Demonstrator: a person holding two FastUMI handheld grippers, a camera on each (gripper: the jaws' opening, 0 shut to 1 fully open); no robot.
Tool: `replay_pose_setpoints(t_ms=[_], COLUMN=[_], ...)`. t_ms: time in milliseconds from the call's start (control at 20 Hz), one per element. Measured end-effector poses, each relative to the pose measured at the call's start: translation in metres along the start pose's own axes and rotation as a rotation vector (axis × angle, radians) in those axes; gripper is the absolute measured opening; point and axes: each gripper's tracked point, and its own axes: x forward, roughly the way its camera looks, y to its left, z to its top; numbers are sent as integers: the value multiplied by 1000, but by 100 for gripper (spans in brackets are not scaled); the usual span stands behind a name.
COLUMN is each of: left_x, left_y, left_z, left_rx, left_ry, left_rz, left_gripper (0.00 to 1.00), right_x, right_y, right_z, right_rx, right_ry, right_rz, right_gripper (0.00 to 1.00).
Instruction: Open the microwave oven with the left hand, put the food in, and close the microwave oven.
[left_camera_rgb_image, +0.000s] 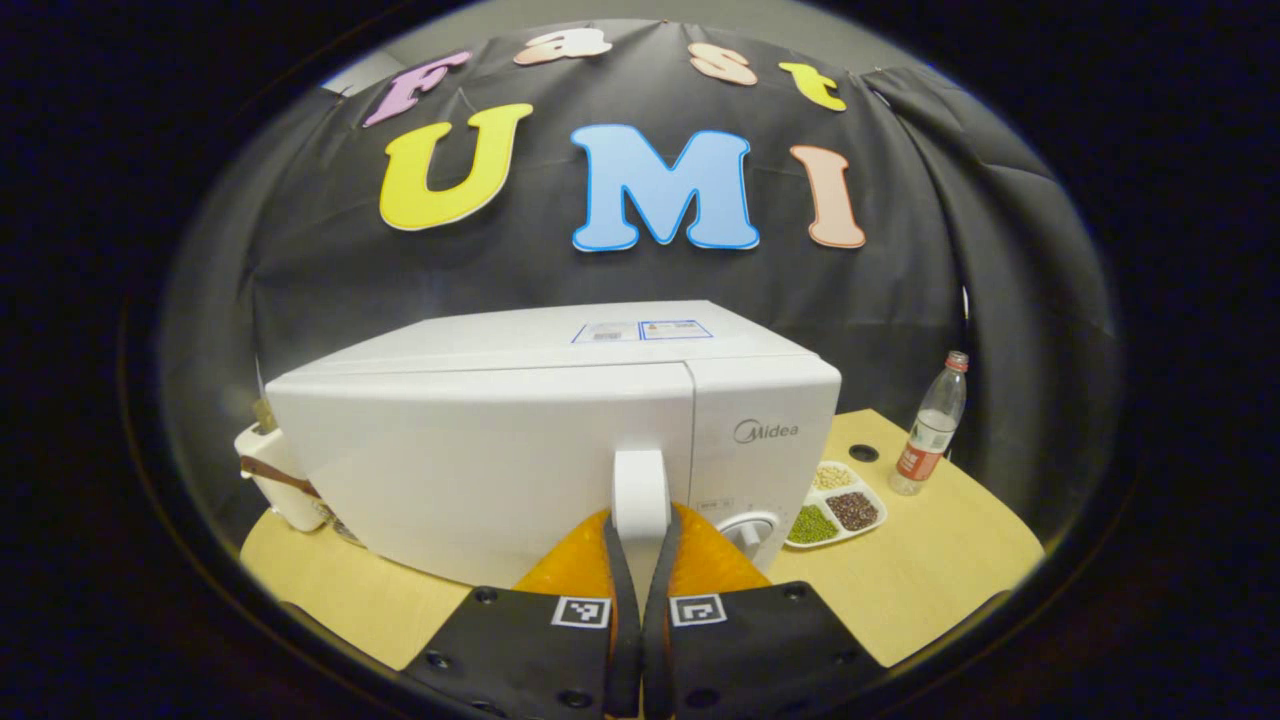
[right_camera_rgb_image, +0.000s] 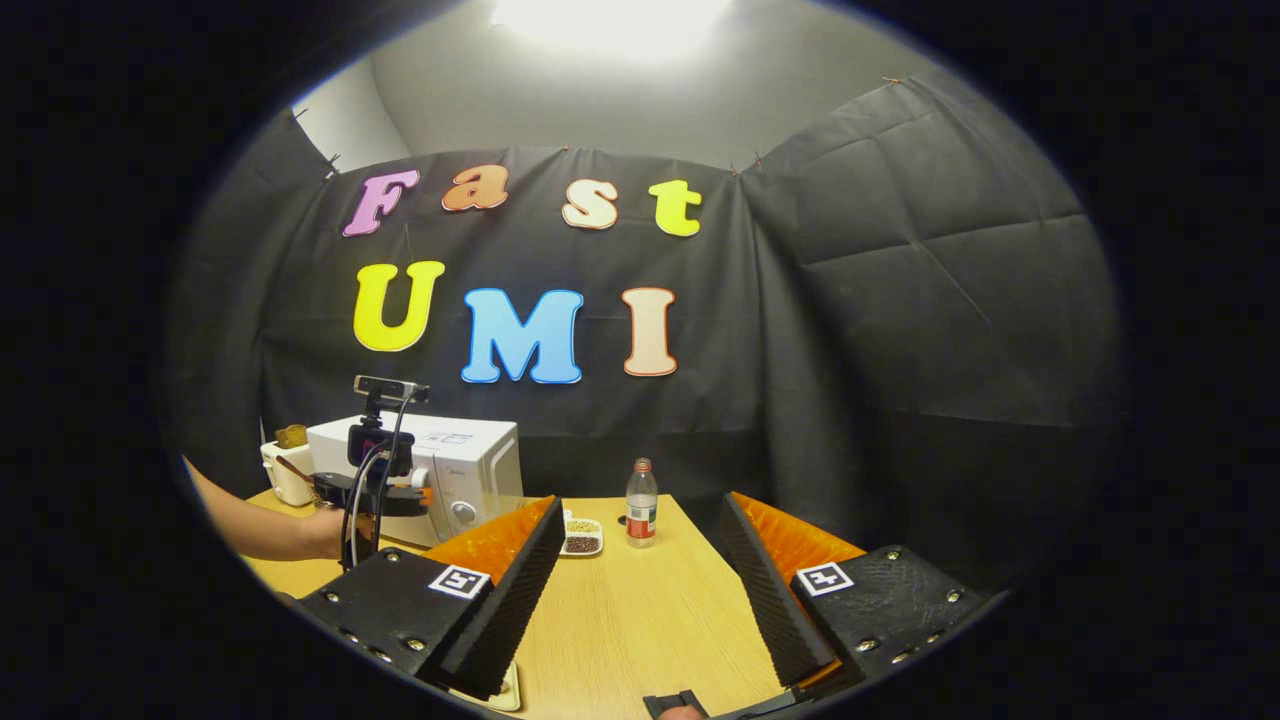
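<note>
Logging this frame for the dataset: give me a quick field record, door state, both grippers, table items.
microwave: on table, door closed
door handle: white, vertical, between left gripper fingers
left gripper: shut on door handle
right gripper: open, empty, above the table
divided dish: right of microwave, holds beans and grains
bottle: upright, right of dish

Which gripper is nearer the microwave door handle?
Left. The left gripper has its fingers closed on the microwave door handle; the right gripper is open, well back over the table.
</note>
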Motion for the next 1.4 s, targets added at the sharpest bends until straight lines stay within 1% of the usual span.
replay_pose_setpoints(t_ms=[150, 250, 300, 400, 450, 600, 750, 850, 1050, 1100, 1400], left_x=[0, -3, -15, -38, -46, -64, -90, -108, -142, -150, -191], left_y=[0, 1, 2, 6, 10, 16, 27, 35, 57, 62, 101], left_z=[2, -3, -12, -6, -11, -22, -28, -36, -48, -51, -66], left_rx=[-11, -17, -36, -13, 1, -26, -16, -10, -21, -22, -19], left_ry=[-5, 12, 32, -38, -24, -14, -14, -12, 2, 4, 29], left_rz=[6, 10, 17, 17, 15, 1, -1, -12, -3, 2, 28], left_gripper=[7, 7, 7, 7, 6, 7, 8, 14, 14, 17, 17], right_x=[9, 14, 16, 19, 21, 31, 33, 35, 34, 34, 30], right_y=[3, 4, 5, 7, 12, 27, 48, 63, 95, 103, 153], right_z=[-1, -3, -4, -5, -7, -16, -11, -8, -6, -6, -8], right_rx=[-3, 4, 7, 22, 35, 58, 70, 58, 46, 41, 32], right_ry=[1, 4, 6, 7, 9, 40, 29, 16, 7, 7, 17], right_rz=[22, 33, 38, 44, 61, 103, 163, 206, 293, 312, 421], right_gripper=[96, 95, 95, 96, 96, 96, 96, 96, 96, 96, 96])
